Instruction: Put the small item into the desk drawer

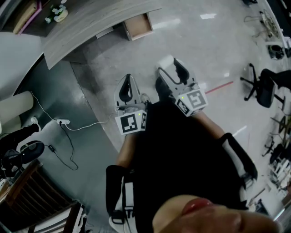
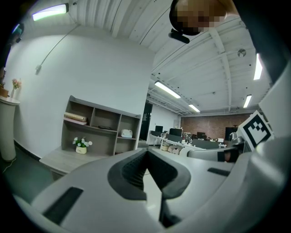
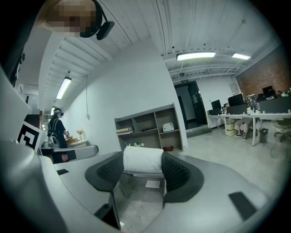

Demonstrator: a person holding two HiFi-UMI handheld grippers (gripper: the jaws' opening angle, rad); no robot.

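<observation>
In the head view my right gripper (image 1: 172, 68) is held out over the floor, shut on a small white item (image 1: 165, 62). The right gripper view shows the white item (image 3: 143, 159) as a soft padded roll pinched between the dark pads of the right gripper (image 3: 143, 167). To its left, my left gripper (image 1: 127, 84) is at a similar height; in the left gripper view the left gripper (image 2: 146, 157) has its pads meeting with nothing in them. The wooden desk (image 1: 91, 22) curves across the top left, with its drawer (image 1: 137, 26) pulled open, well ahead of both grippers.
A potted plant (image 1: 57, 12) stands on the desk. A white cable and power strip (image 1: 63, 122) lie on the dark floor at left. An office chair (image 1: 261, 88) is at right, a wooden chair (image 1: 36, 200) at bottom left. A shelf unit (image 3: 150, 129) stands by the wall.
</observation>
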